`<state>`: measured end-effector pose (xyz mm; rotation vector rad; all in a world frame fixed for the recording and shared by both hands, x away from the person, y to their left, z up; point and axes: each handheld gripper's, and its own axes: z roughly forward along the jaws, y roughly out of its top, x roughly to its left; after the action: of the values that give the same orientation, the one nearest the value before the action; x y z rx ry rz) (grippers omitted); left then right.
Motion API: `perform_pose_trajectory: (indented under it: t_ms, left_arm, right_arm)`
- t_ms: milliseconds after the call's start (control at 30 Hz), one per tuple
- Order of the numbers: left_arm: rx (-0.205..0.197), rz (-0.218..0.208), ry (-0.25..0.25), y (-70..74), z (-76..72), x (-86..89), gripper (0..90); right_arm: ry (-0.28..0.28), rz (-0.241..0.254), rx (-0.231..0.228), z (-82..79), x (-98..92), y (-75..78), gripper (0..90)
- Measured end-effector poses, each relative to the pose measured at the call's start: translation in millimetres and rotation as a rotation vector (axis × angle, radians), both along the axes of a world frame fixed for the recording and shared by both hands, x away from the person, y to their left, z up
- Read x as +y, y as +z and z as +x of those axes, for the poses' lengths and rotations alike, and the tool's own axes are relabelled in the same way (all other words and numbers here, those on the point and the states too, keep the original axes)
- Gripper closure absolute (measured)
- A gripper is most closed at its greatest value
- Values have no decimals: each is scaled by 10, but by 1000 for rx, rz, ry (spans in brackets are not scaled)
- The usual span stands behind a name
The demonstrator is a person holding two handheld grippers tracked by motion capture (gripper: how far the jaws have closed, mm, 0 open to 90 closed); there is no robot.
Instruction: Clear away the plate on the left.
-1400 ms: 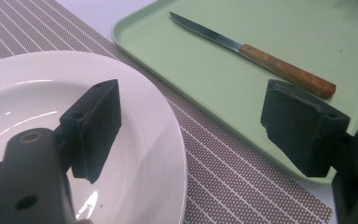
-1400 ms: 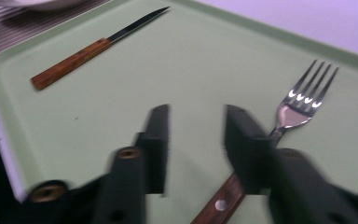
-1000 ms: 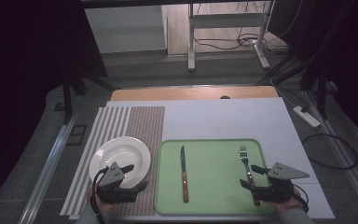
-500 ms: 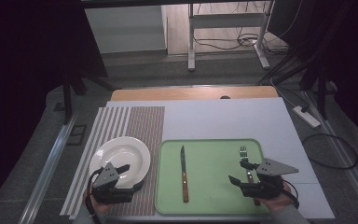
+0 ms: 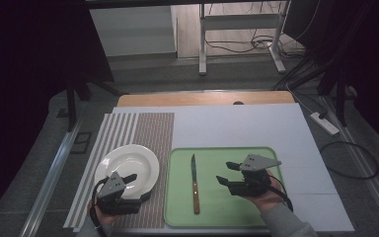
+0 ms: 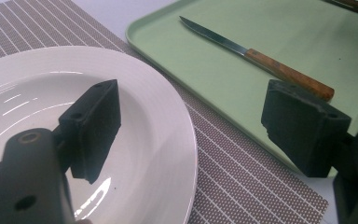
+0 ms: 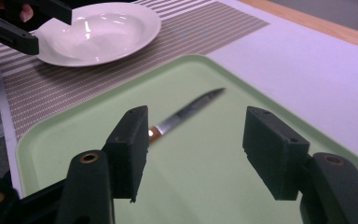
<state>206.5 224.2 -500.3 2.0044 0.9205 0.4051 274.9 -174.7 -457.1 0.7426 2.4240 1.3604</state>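
A white plate lies on a striped placemat. To its right a wooden-handled knife lies lengthwise on a green tray. My left gripper is open at the plate's near right rim. In the left gripper view one jaw hangs over the plate and the other over the tray's edge. My right gripper is open above the tray and points left at the knife. In the right gripper view the blurred knife lies ahead of the empty jaws. A fork handle pokes in at the top edge.
The tray and placemat rest on a white tabletop with a wooden strip along its far edge. Bare table extends behind and to the right of the tray. A power strip and cables lie on the floor to the right.
My right gripper has swung from pointing forward over the fork to pointing left at the knife, and has moved left. The left gripper has barely shifted.
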Motion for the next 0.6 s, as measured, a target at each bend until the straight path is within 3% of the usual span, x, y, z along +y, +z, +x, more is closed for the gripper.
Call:
perform_pose_trajectory:
  t_ms: [33,233,600]
  left_arm:
    - [-4,2,0,4,6,-6,208]
    - [-8,1,6,7,33,-16,208]
    - [1,-5,5,-6,34,13,208]
  right_arm:
    - [16,-9,8,39,131,1,425]
    - [42,-19,32,150,433,16,441]
    - [94,-15,61,322,824,26,443]
